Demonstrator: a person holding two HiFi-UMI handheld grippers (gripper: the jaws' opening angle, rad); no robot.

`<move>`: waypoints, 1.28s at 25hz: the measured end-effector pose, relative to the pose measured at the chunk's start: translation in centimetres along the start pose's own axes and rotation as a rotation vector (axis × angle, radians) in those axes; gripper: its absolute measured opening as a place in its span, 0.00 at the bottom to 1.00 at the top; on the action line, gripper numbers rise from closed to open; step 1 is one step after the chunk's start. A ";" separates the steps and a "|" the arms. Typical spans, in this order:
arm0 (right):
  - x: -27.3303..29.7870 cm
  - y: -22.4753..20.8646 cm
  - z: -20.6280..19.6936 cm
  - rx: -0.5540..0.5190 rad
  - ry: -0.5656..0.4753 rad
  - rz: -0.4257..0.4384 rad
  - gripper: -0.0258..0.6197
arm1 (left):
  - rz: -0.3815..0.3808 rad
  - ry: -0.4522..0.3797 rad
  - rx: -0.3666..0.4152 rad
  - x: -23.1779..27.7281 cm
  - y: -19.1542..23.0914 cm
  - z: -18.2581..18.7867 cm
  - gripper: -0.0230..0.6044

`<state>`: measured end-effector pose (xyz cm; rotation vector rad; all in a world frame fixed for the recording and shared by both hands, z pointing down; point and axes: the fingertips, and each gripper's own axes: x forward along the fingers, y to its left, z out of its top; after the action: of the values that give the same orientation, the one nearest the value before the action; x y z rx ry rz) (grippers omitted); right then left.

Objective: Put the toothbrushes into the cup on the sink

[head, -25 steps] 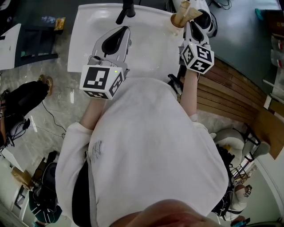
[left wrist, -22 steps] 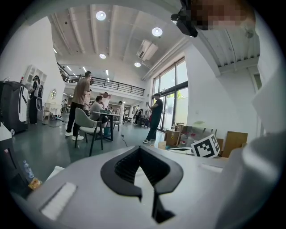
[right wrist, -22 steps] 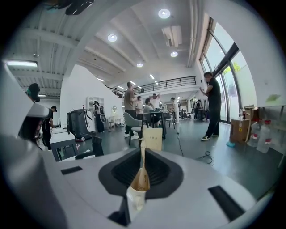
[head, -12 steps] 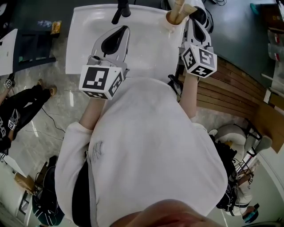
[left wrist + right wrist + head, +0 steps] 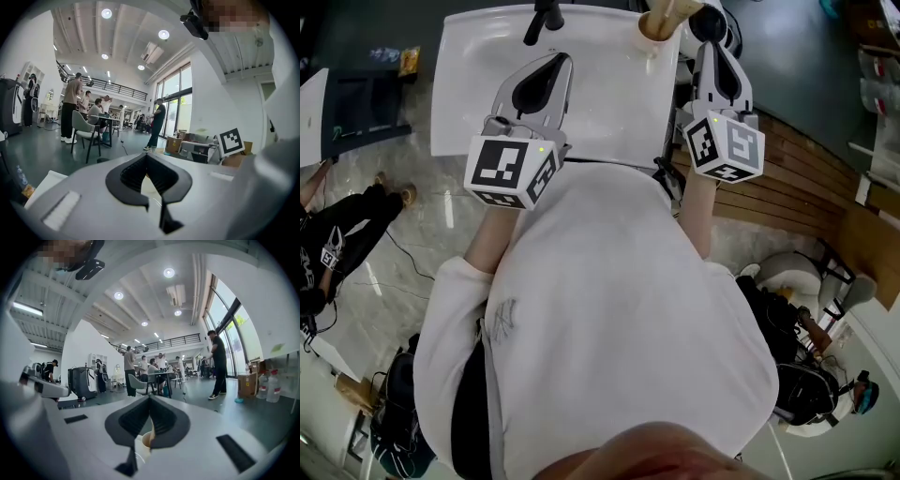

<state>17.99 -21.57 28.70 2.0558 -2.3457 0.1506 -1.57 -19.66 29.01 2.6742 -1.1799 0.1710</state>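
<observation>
Two tongs show in the head view. The left tongs (image 5: pixel 565 62) hang closed and empty over the white ceramic sink (image 5: pixel 469 94). The right tongs (image 5: pixel 709 49) are also closed and hold nothing. Just beyond the right tips, slightly to their left, a pale round cup (image 5: pixel 654 28) stands on the sink's back corner. Tan wooden toothbrushes (image 5: pixel 680 9) lean out of it. There seem to be two, but the frame edge cuts them off, so the count is unsure. I count one cup and one sink.

In the left gripper view, the left tongs (image 5: pixel 146 155) have their tips together with nothing between them.

In the right gripper view, the right tongs (image 5: pixel 150 397) are closed, and the cup (image 5: pixel 139 451) sits just below the tips.

The brushes are probably light, stiff and smooth, best pinched mid-handle. The cup looks easy to tip over.
</observation>
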 end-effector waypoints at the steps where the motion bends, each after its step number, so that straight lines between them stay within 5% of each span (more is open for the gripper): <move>1: -0.5 0.0 0.4 0.003 -0.007 0.000 0.06 | -0.001 0.000 0.000 -0.1 -0.2 0.0 0.01; 21: -8.3 0.7 4.1 0.030 -0.040 0.026 0.06 | 0.035 -0.057 -0.044 -2.6 -1.0 -0.6 0.01; 32: -11.5 1.6 1.2 0.026 0.045 -0.027 0.06 | 0.017 -0.092 -0.057 -3.9 -0.3 -0.5 0.01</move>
<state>18.00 -10.07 26.56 2.0718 -2.3012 0.2259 -3.98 -16.59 28.73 2.6488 -1.2156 0.0163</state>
